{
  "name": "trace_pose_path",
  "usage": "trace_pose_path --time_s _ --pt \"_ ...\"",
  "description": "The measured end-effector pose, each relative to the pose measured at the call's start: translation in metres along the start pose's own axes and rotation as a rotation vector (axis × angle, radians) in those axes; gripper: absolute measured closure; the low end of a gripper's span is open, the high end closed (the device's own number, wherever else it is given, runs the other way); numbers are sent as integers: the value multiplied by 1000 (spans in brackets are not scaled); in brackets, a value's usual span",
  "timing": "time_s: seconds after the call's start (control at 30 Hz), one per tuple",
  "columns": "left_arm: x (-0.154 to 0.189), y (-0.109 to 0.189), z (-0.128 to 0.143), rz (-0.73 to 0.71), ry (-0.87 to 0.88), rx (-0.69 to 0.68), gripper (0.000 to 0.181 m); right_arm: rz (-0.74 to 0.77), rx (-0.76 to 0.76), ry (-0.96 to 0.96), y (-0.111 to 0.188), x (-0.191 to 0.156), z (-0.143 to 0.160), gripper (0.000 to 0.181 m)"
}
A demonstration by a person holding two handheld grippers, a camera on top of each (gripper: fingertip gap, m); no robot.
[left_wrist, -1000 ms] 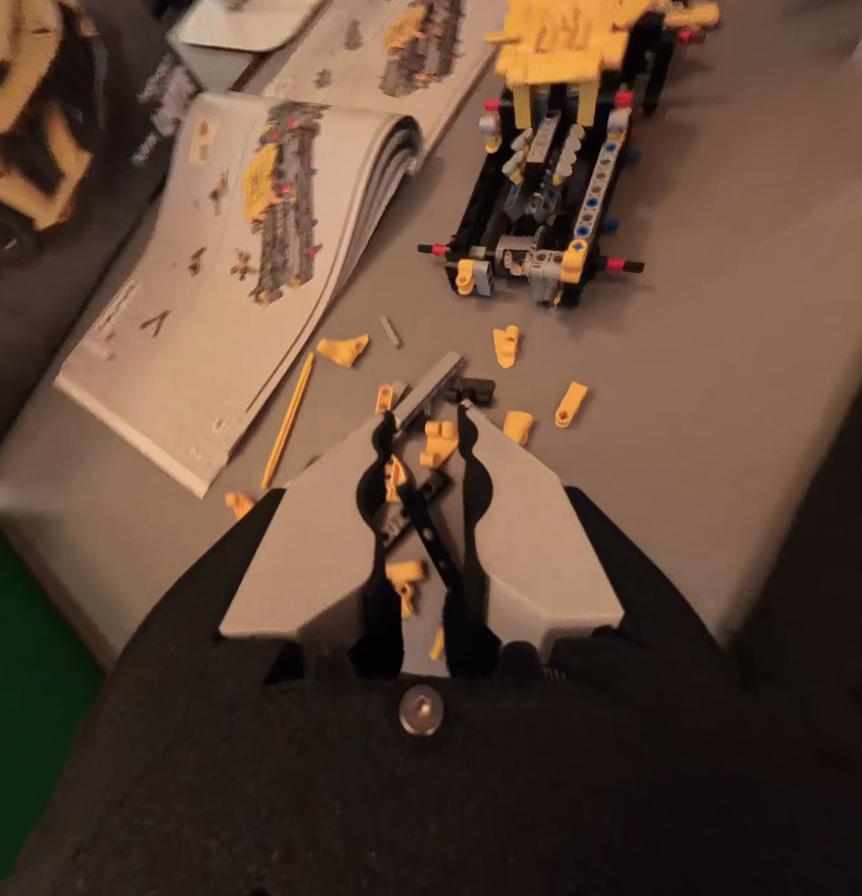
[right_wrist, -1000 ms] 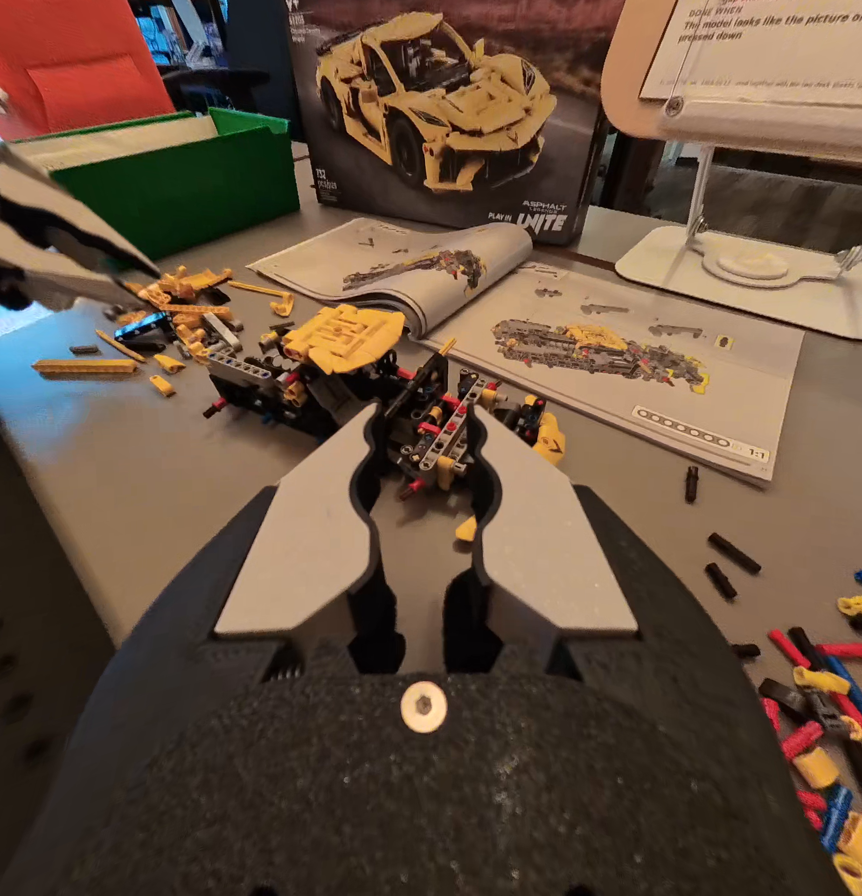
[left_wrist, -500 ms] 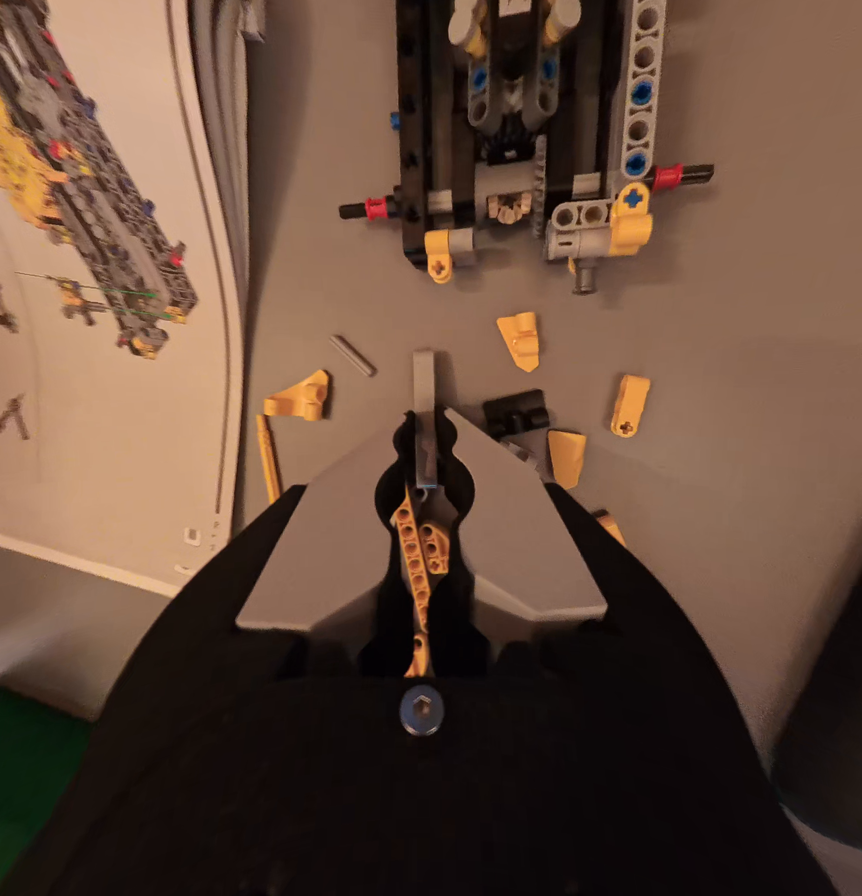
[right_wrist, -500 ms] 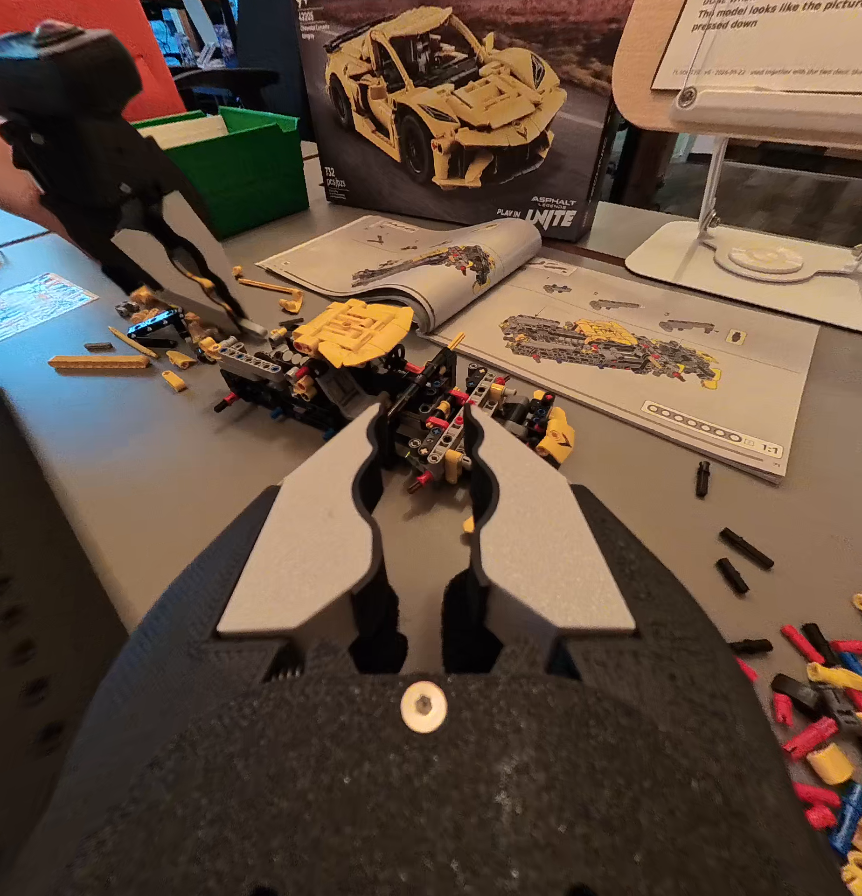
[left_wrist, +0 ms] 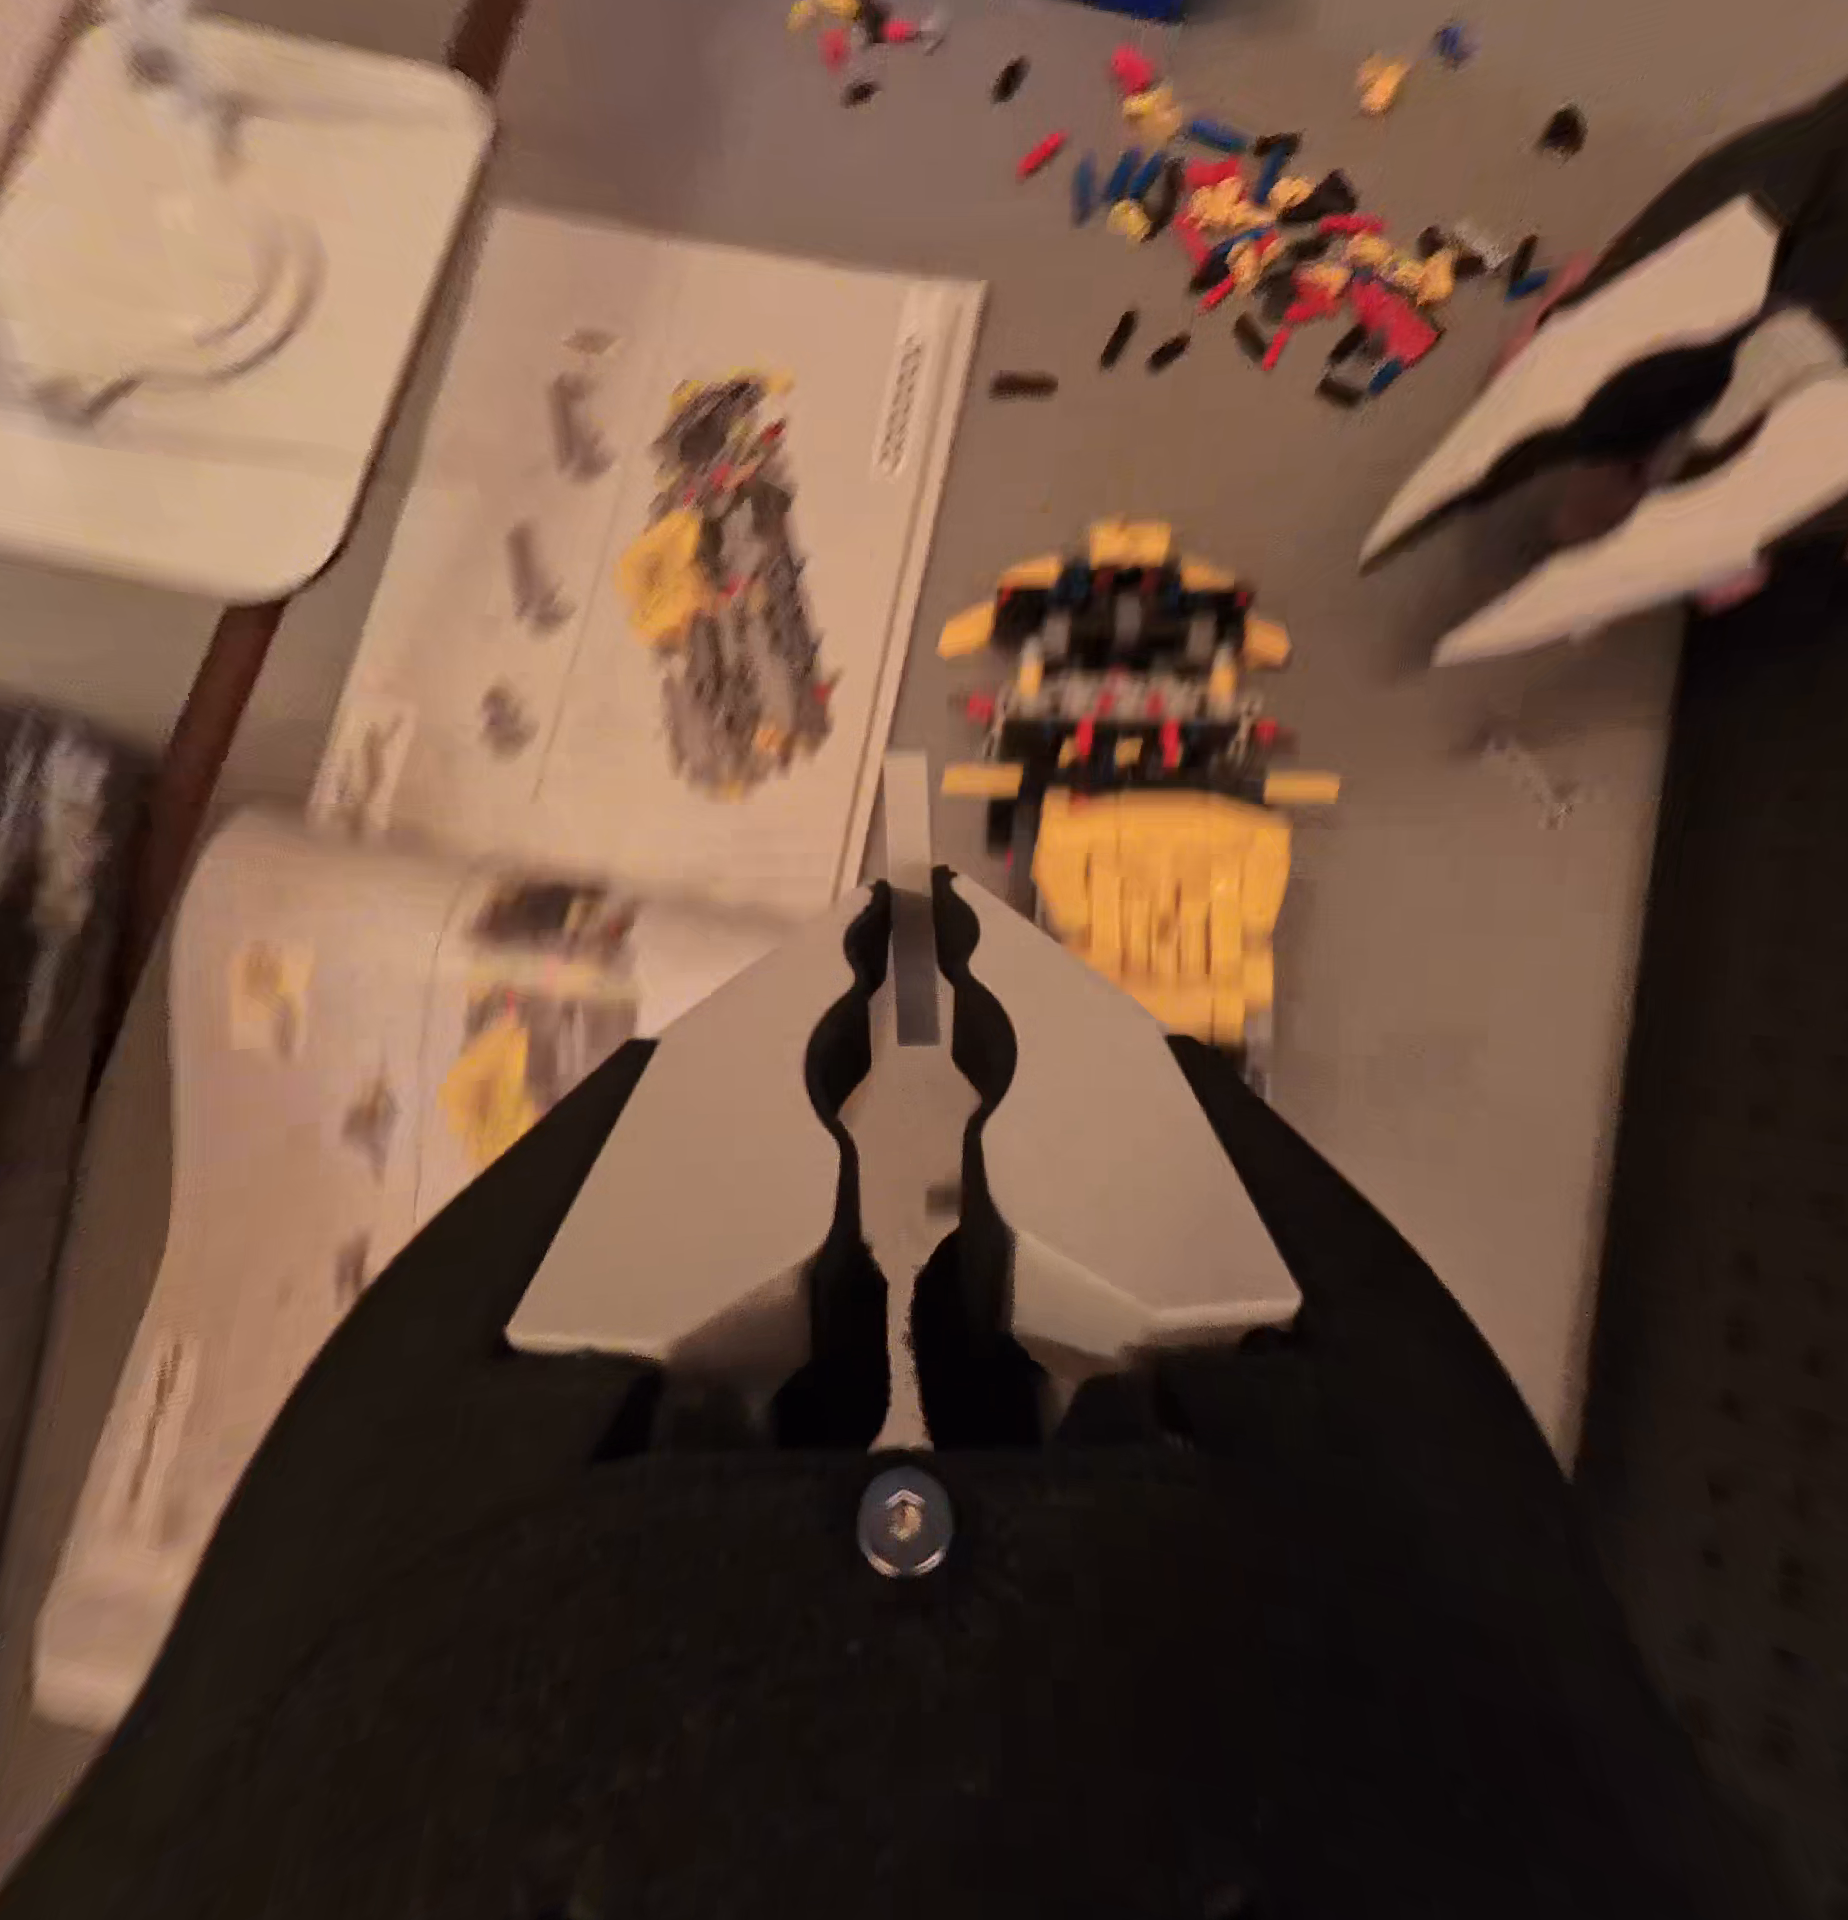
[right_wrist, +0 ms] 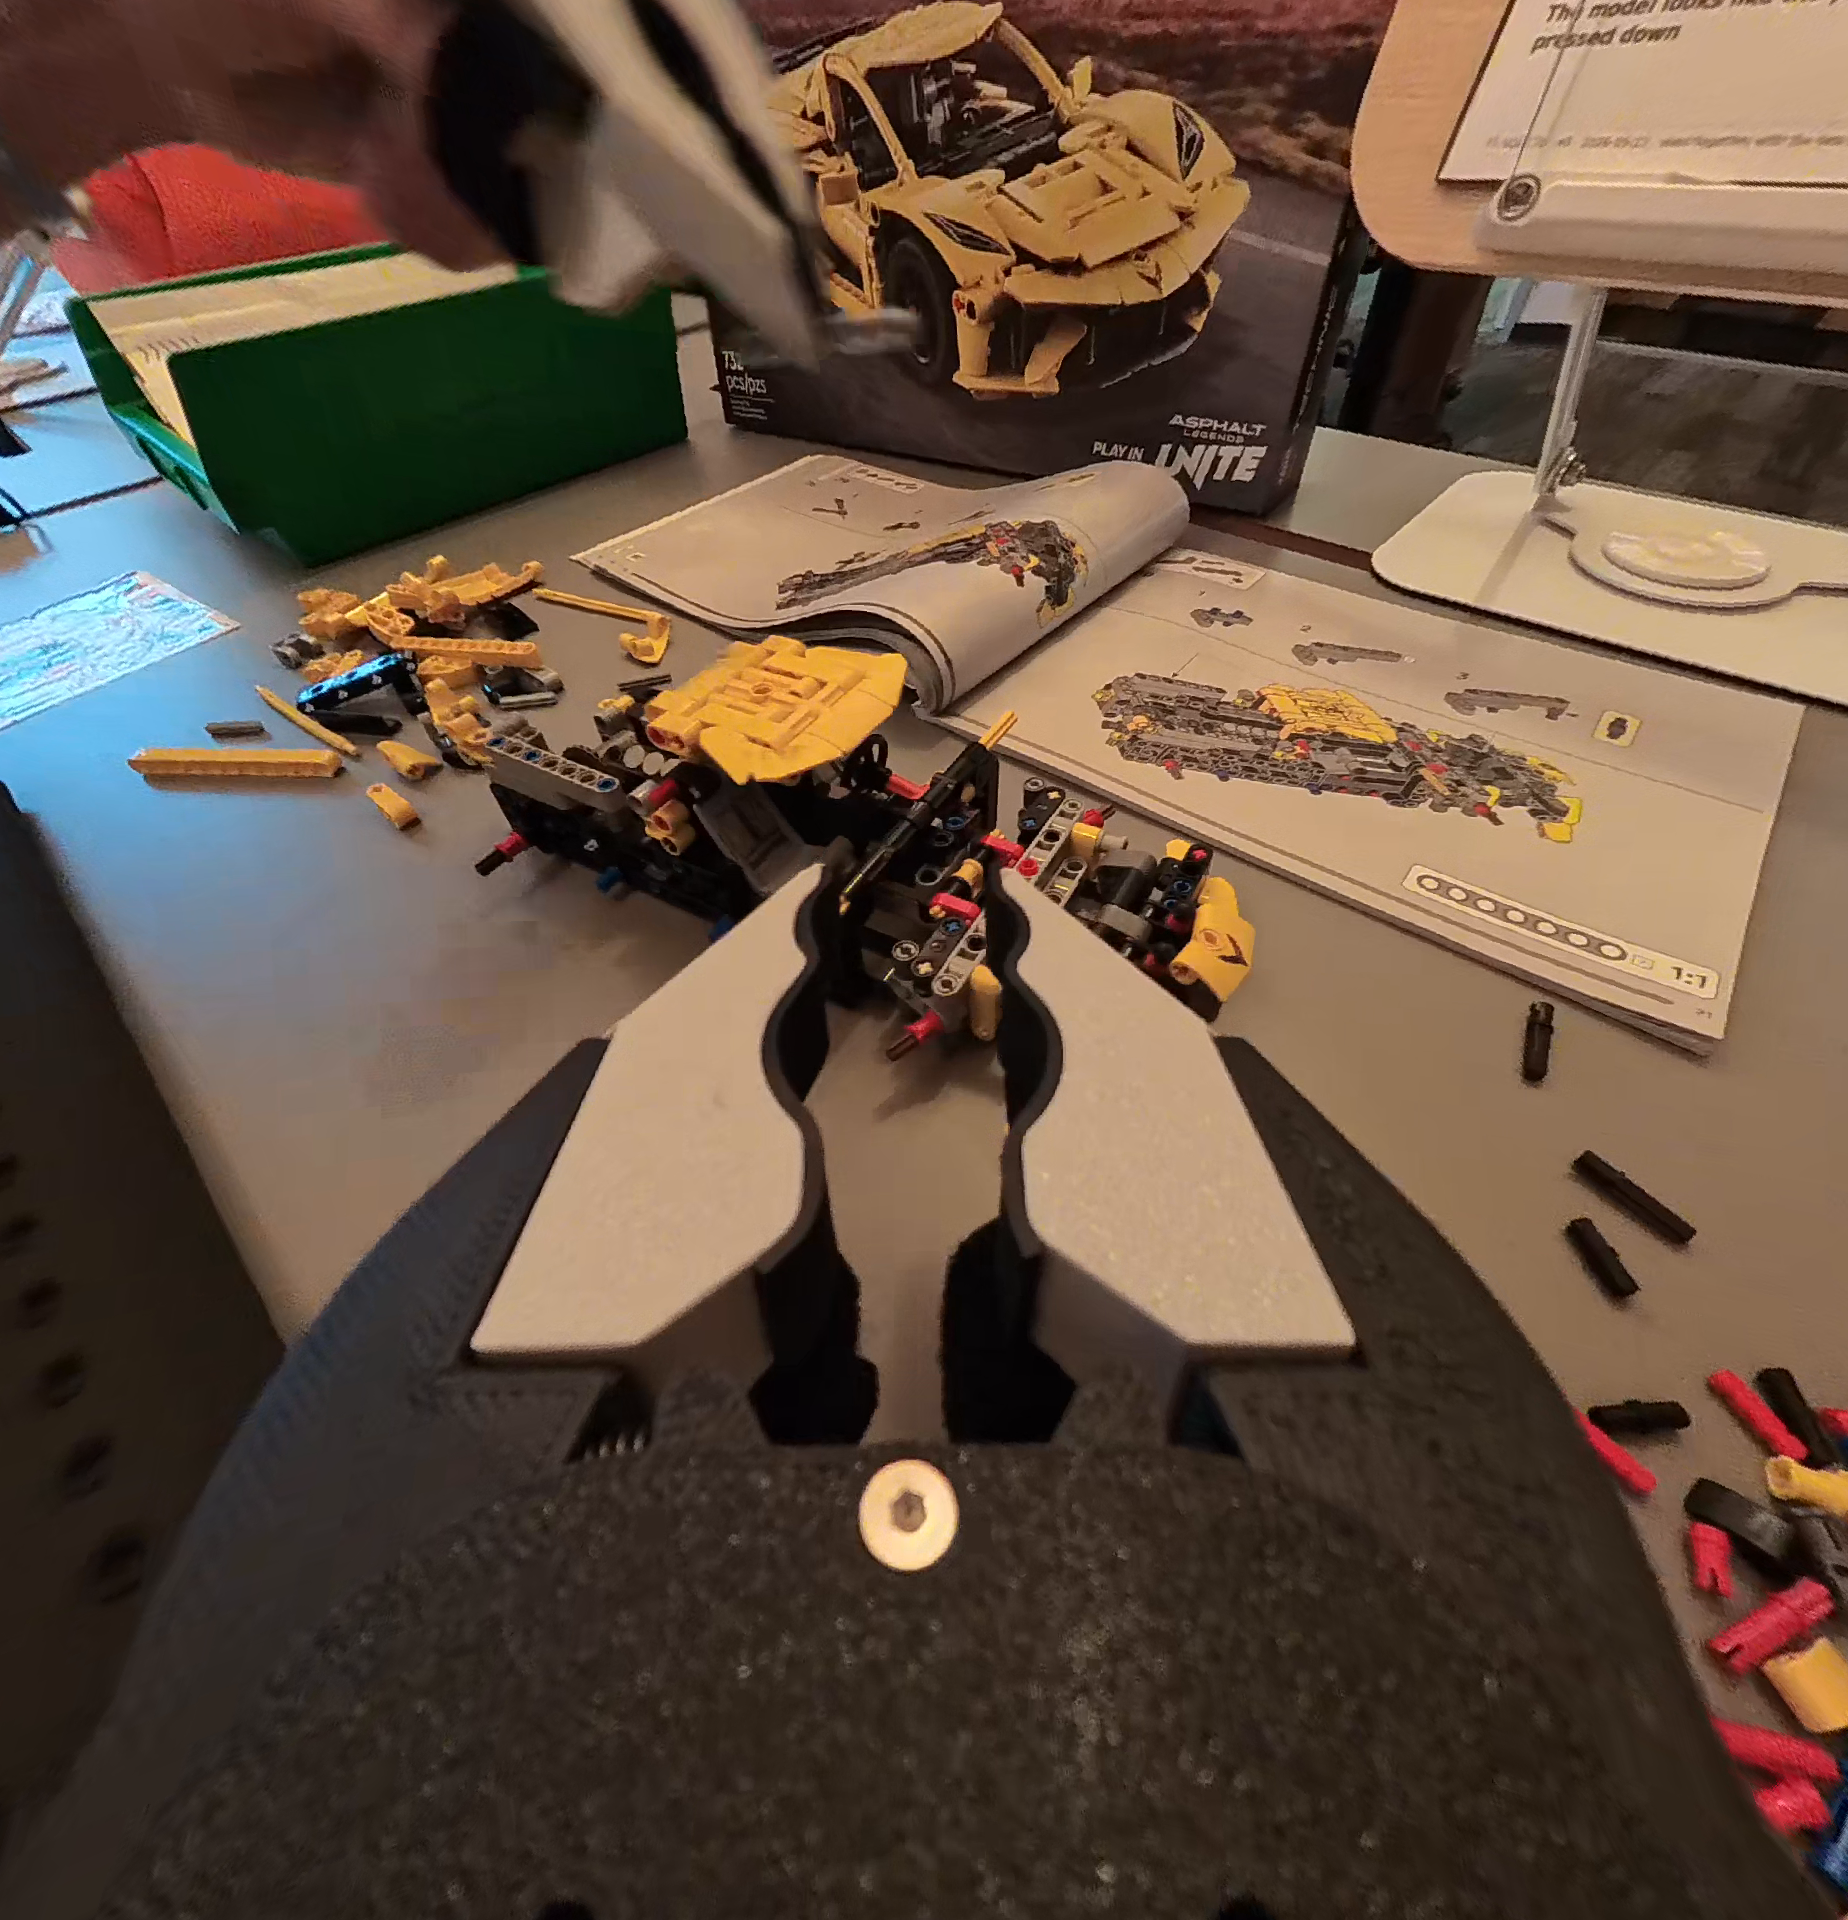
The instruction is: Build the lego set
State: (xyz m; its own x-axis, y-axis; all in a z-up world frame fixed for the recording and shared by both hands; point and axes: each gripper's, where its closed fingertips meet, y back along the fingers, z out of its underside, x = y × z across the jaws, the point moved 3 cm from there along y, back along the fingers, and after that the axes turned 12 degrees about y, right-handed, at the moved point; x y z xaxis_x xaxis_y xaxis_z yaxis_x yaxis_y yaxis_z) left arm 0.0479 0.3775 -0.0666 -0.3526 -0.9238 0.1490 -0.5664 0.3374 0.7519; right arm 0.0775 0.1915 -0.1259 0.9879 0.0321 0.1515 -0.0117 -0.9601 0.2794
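The half-built black and yellow lego car (right_wrist: 754, 800) lies on the grey table (right_wrist: 307, 987). In the blurred left wrist view it lies below and ahead (left_wrist: 1138, 727). My left gripper (left_wrist: 909, 894) is shut on a flat grey lego piece (left_wrist: 907, 821) that sticks out past the tips, held high above the table. It shows blurred at the top left of the right wrist view (right_wrist: 811, 322). My right gripper (right_wrist: 915, 894) is open and empty, low on the near side of the car. Whether its tips touch the car I cannot tell. It also shows in the left wrist view (left_wrist: 1408, 613).
The open instruction book (right_wrist: 1367, 748) lies behind the car, with the set's box (right_wrist: 1055, 260) and a green bin (right_wrist: 400, 405) behind it. Loose yellow parts (right_wrist: 432, 644) lie at the left, small coloured pins (right_wrist: 1782, 1538) at the right. A white stand base (right_wrist: 1626, 551) stands at the back right. There is about 15 cm between the tips of the two grippers.
My left gripper shut on the grey piece among the loose parts, lifted it off the table and swung up high over the car. My right gripper has hardly moved.
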Motion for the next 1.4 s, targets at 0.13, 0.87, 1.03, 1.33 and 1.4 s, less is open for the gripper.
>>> trace_pose_path --time_s 0.13,0.87,1.03,1.33,1.4 --pt "28 -108 -74 135 -106 -124 173 9 -7 34 1 -3 0 156" --pt "10 -240 -96 125 -143 -457 173 -22 12 10 2 -4 0 155" --pt "11 -240 -96 111 -133 -481 173 -24 7 9 1 -4 0 155" --pt "14 -238 -94 108 -115 -481 167 -30 -2 17 0 -5 1 155" --pt "14 -238 -94 97 -133 -485 169 -29 -4 20 0 -5 1 155"
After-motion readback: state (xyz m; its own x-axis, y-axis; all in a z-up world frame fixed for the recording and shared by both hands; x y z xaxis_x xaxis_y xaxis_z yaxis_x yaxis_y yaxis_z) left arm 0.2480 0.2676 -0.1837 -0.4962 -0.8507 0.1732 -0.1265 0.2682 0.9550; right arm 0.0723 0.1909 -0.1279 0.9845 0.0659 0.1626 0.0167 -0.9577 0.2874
